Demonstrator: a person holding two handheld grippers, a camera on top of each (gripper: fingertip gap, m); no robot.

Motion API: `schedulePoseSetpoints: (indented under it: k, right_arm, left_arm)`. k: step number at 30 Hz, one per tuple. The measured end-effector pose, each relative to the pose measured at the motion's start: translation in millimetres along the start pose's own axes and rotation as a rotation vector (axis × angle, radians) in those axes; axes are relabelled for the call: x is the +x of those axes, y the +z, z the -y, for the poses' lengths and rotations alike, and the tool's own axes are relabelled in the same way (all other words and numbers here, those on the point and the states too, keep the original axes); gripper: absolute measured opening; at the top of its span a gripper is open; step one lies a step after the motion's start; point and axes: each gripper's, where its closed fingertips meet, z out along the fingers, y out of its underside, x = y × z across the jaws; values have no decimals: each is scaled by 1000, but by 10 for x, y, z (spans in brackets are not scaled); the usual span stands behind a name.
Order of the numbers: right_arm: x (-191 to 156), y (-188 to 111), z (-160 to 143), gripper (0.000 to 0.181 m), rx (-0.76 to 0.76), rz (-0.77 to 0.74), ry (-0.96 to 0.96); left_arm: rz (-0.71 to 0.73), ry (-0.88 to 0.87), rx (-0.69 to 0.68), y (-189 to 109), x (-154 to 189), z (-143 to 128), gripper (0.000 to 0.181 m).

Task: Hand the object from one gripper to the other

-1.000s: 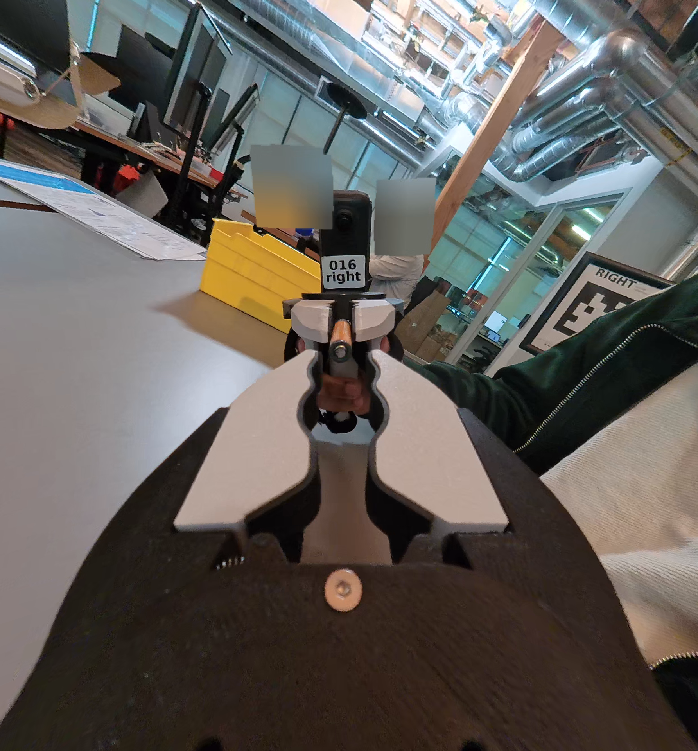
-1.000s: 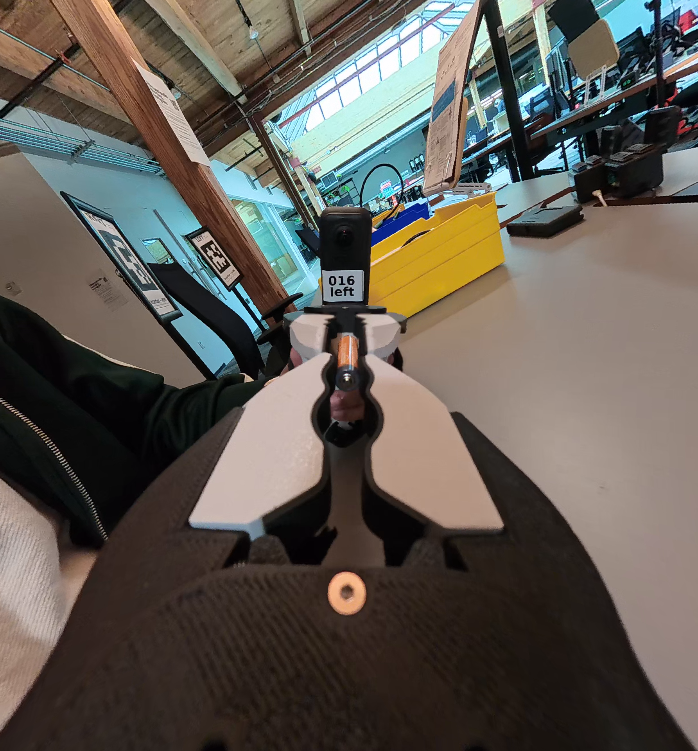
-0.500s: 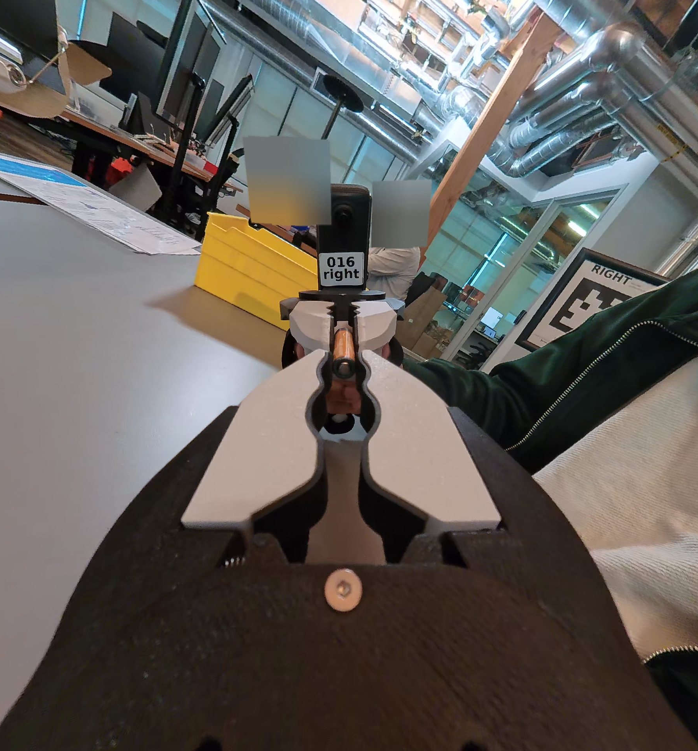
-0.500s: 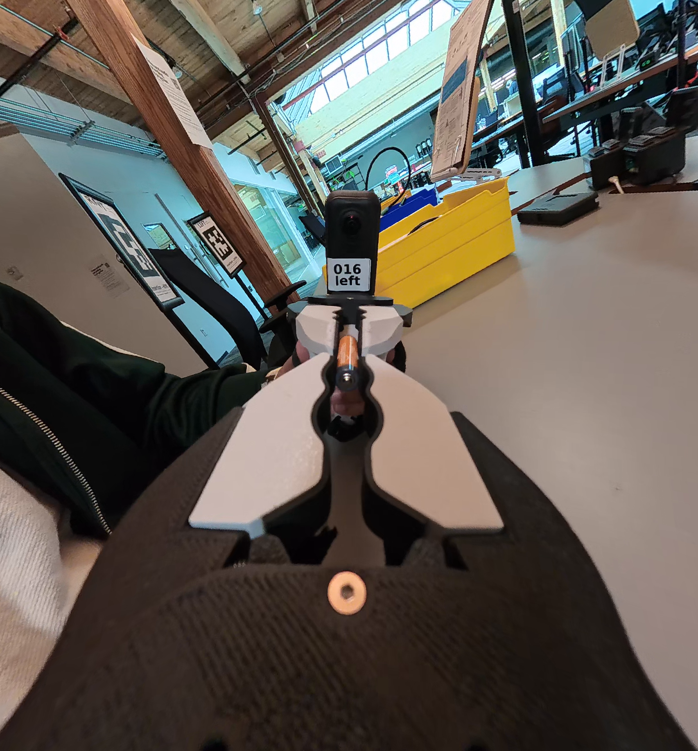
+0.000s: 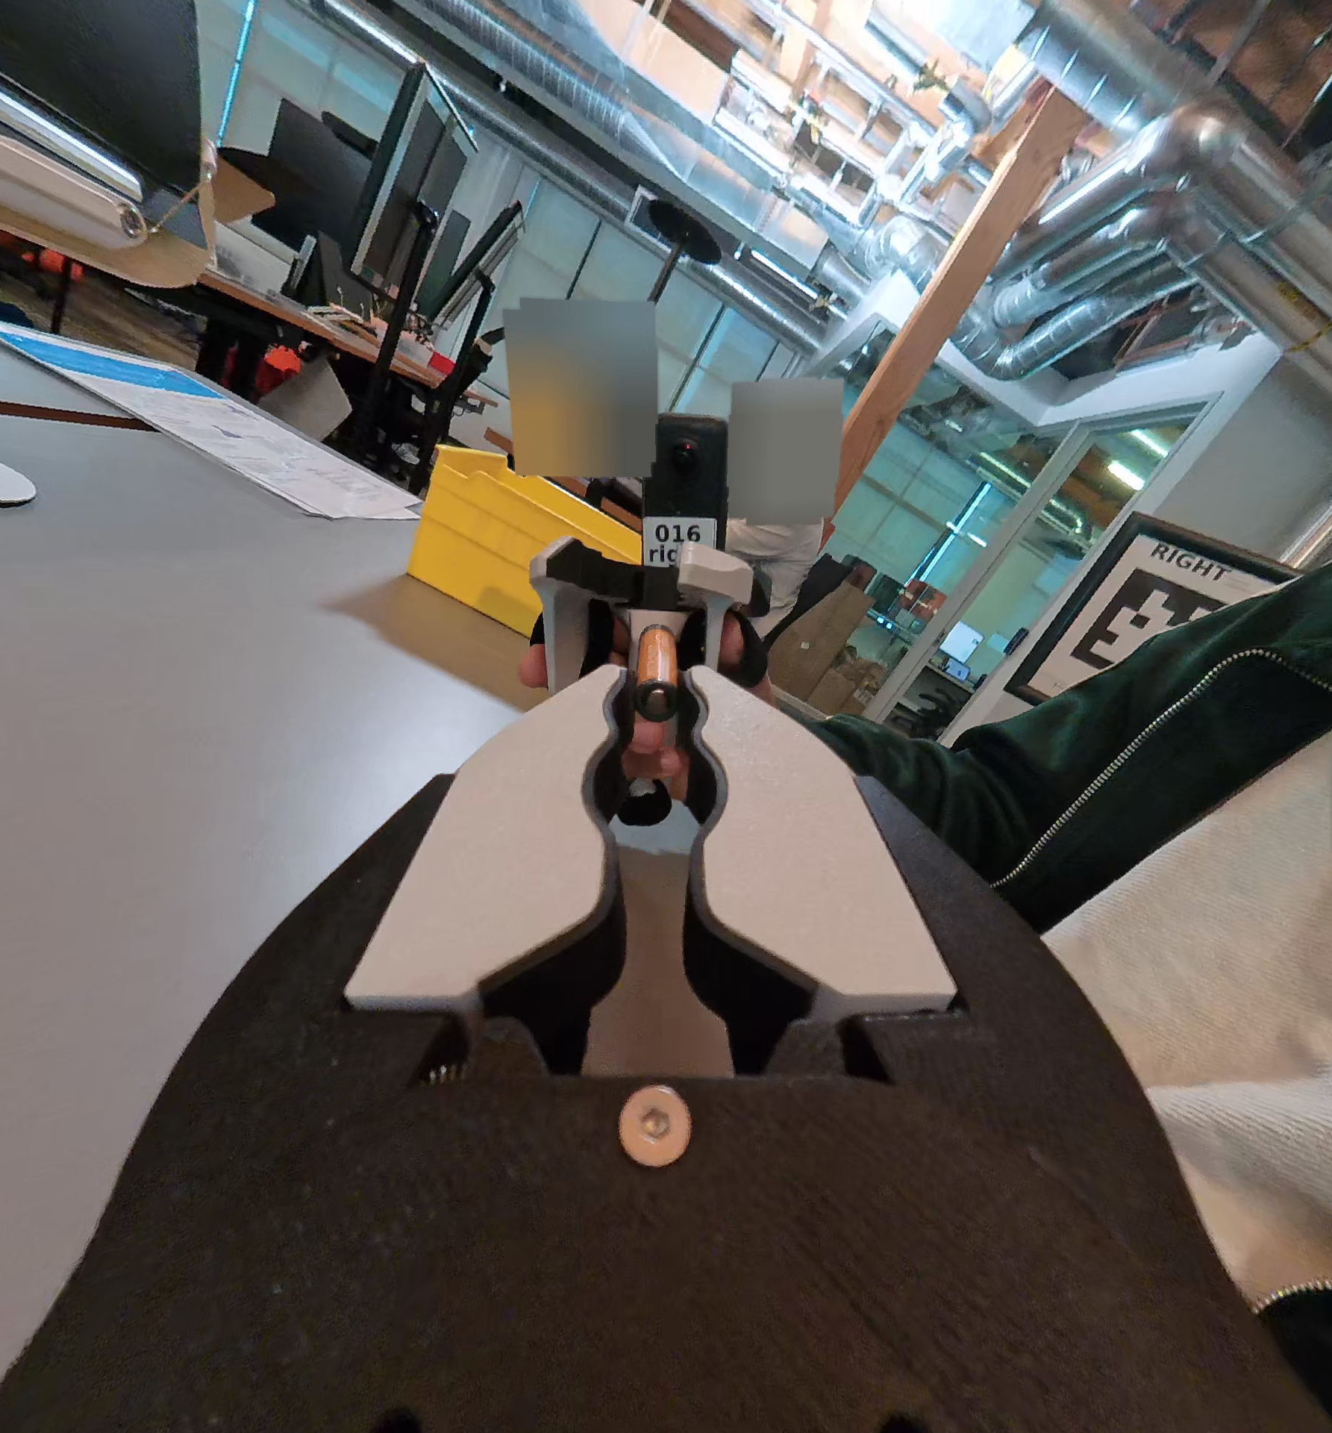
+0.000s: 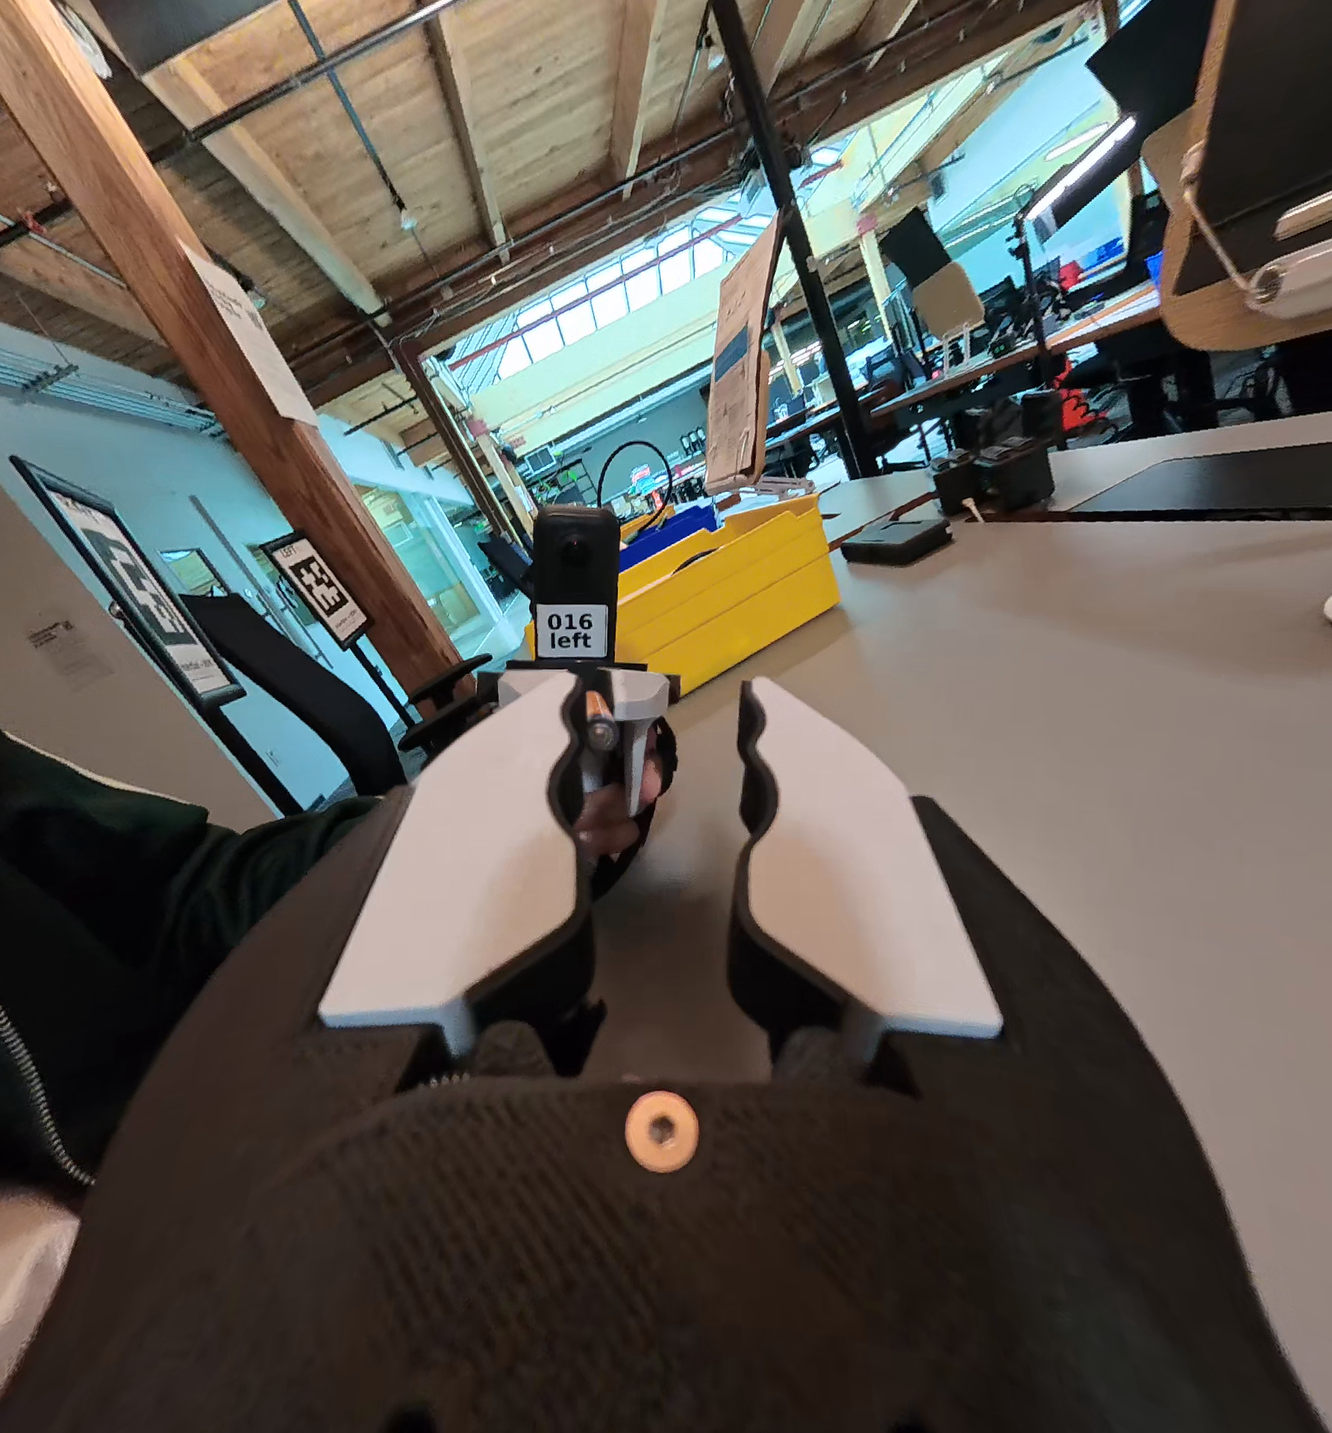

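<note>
Right gripper (image 6: 659, 709) has let go since a second ago: back then both sets of fingers were pinched on the battery (image 5: 656, 673), now the right one is spread wide with nothing in it and has pulled back a little. So the orange and black AA battery sits only in the left gripper (image 5: 653, 686), clamped right at the fingertips, pointing out towards the other gripper with its far end sticking past the tips.

Left wrist view shows the dark near cap of the battery squeezed between the two grey fingers (image 5: 523, 814), with the right gripper's parted fingers framing it further off, apart from it. Right wrist view gives the flip side: the battery (image 6: 597, 717) pokes out of the far left gripper, just beside the right gripper's left finger (image 6: 492, 822), I can't tell if it touches. Only that view shows the black devices (image 6: 992, 477) far right on the grey table (image 6: 1073, 775).

Both views catch the yellow bin (image 6: 732, 597) at the far table edge. Something blue shows just behind it, and I can't tell what's inside
</note>
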Motion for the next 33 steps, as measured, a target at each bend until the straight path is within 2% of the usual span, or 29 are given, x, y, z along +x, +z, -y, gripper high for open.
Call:
schedulePoseSetpoints:
  k: [9,19,21,27,29,33]
  right_arm:
    - [5,10,-8,36,-8,-26,-49]
    - [20,16,-21,35,-13,-32,-46]
    - [42,10,-24,34,-15,-44,-37]
    - [183,7,-128,31,-87,-155,-65]
    - [224,35,-210,36,-135,-198,-82]
    - [233,138,-495,51,-275,-211,-26]
  left_arm:
    - [-17,-37,65,-51,-7,86,11]
    - [18,-8,46,-35,-32,61,11]
    - [110,67,2,-33,-106,19,11]
    - [587,583,-257,-136,-376,-47,12]
    - [652,678,-343,-115,-419,-124,12]
    - [680,769,-471,-40,-450,-290,12]
